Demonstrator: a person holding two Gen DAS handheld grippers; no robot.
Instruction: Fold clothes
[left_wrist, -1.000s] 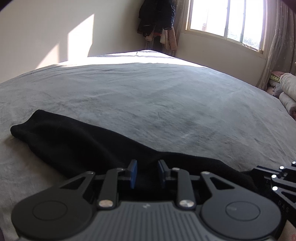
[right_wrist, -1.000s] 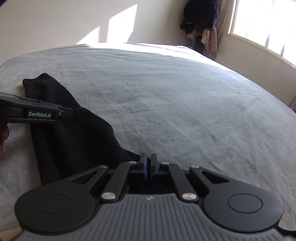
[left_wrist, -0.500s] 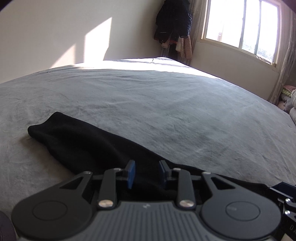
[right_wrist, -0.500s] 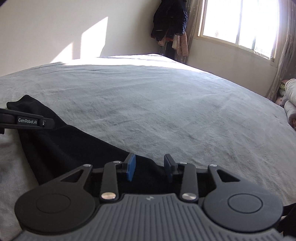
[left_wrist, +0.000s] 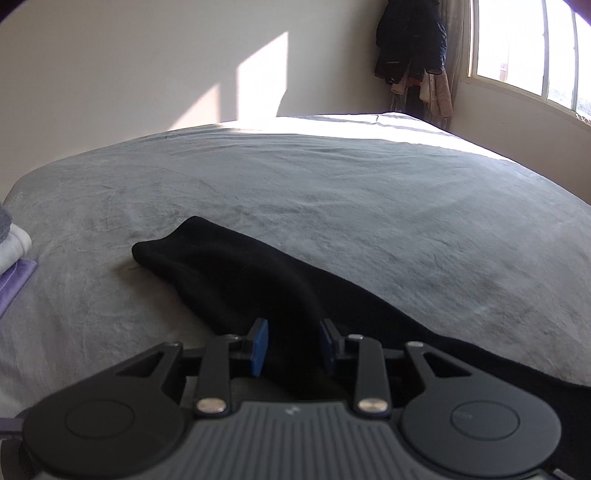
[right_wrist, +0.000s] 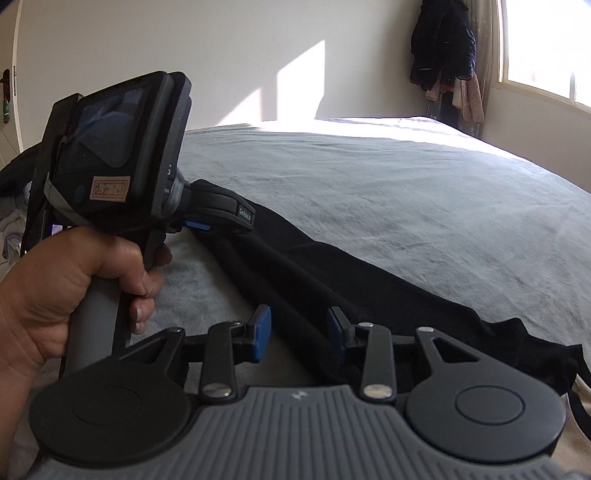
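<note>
A long black garment (left_wrist: 240, 273) lies folded in a strip across the grey bed cover (left_wrist: 369, 192). Its rounded end points to the far left. My left gripper (left_wrist: 292, 345) hovers low over its middle. Its blue pads are apart, and dark cloth shows in the gap without either pad visibly pressing on it. In the right wrist view the garment (right_wrist: 332, 288) runs from upper left to lower right. My right gripper (right_wrist: 300, 336) stands open above it, with the cloth lying loose beneath the pads. The left gripper (right_wrist: 243, 221), held by a hand (right_wrist: 74, 277), sits over the garment's far end.
Light and purple folded clothes (left_wrist: 14, 258) are stacked at the bed's left edge. Dark coats (left_wrist: 410, 40) hang in the far corner beside a bright window (left_wrist: 535, 48). The grey bed cover (right_wrist: 406, 184) stretches far and to the right. The garment's ragged end (right_wrist: 535, 350) lies near the front right.
My right gripper's jaws have gone from shut to open. It drew back, so the left gripper and hand now fill its left side. The left view swung, and the garment's tip shifted right.
</note>
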